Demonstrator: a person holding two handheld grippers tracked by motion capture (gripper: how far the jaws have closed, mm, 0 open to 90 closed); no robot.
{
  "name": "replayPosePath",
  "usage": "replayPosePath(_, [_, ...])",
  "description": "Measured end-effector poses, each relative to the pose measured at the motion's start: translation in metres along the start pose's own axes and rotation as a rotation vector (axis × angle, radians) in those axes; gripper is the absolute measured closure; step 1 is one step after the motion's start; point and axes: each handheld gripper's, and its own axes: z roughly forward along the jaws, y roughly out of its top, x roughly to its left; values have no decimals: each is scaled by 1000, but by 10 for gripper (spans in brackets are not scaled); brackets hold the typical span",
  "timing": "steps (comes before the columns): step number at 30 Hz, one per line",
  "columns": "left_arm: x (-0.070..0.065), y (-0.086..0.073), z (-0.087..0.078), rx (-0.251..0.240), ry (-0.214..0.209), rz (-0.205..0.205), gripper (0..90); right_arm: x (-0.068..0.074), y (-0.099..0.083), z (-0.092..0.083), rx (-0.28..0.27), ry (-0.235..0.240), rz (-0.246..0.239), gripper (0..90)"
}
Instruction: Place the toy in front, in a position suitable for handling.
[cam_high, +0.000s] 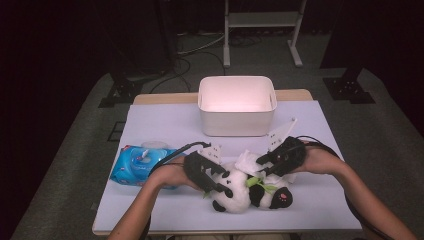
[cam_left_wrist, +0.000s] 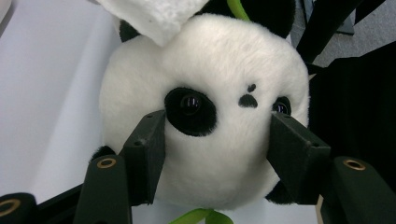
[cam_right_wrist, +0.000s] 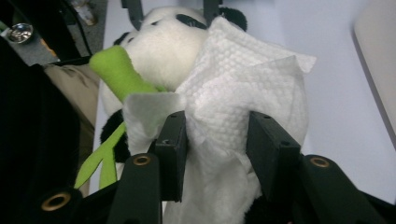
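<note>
Steadying the plush panda (cam_left_wrist: 205, 112) by its head, the left gripper (cam_left_wrist: 217, 149) clamps it while the right gripper (cam_right_wrist: 217, 140), jaws parted, straddles the white wipe (cam_right_wrist: 243, 107) unpinched.

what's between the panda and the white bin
Mostly bare table in the high view; only a white wipe lies against the panda on the bin side.

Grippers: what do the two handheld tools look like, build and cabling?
Both are matte black two-jaw tools. The left tool and right tool each carry a pale plate with dark dots on top and trail a black cable. Up close, the jaws end in flat rectangular pads on arms with brass-coloured rivets. Forearms are bare, no sleeves.
</note>
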Motion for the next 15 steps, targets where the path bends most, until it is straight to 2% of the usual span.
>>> replayPosePath(3, [0, 0, 1, -2, -1, -1, 378, 1, 0, 1, 0, -20, 4, 622])
replayPosePath(4, [0, 0, 1, 0, 6, -2, 370, 3, -3, 0, -2, -32, 5, 751])
replayPosePath(6, [0, 1, 1, 2, 12, -4, 364, 4, -5, -1, -5, -31, 9, 784])
replayPosePath(7, [-1, 1, 1, 2, 17, 1, 362, 6, -10, -3, -12, -31, 7, 828])
replayPosePath(13, [0, 1, 1, 1, 24, -4, 349, 13, -23, -12, -27, -28, 8, 841])
replayPosePath(15, [0, 1, 1, -2, 23, -5, 349, 16, -30, -17, -29, -30, 22, 841])
